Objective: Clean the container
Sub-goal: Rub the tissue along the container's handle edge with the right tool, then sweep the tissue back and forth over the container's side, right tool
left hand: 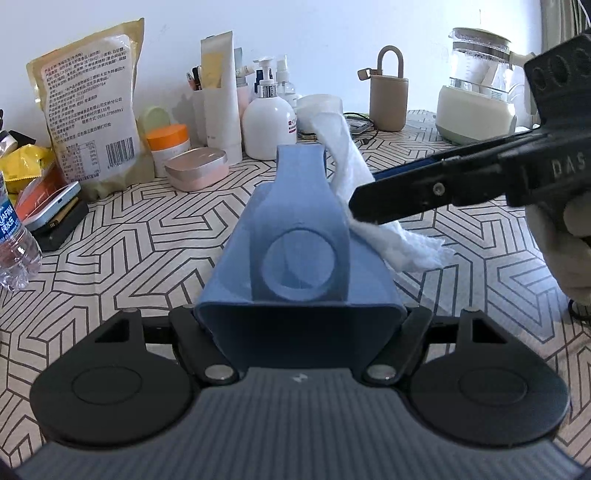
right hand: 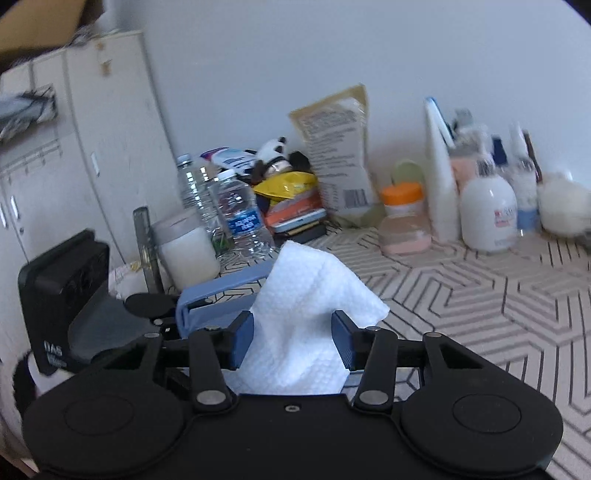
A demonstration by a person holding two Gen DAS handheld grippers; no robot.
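Plain white wall (left hand: 332, 22), geometric-patterned tablecloth (left hand: 147, 229), cream cabinet (right hand: 92, 129), soft daylight

The bench (left hand: 147, 229) wears a cream cover with a black geometric line pattern. Along its back edge by the wall stand a printed food pouch (left hand: 90, 122), an orange-lidded jar (left hand: 168, 146), a pink tin (left hand: 195, 168), a white pump bottle (left hand: 267, 123), a beige case with a loop handle (left hand: 388, 98) and a glass kettle on a cream base (left hand: 478, 99). A water bottle (left hand: 14, 240) stands at the left edge.
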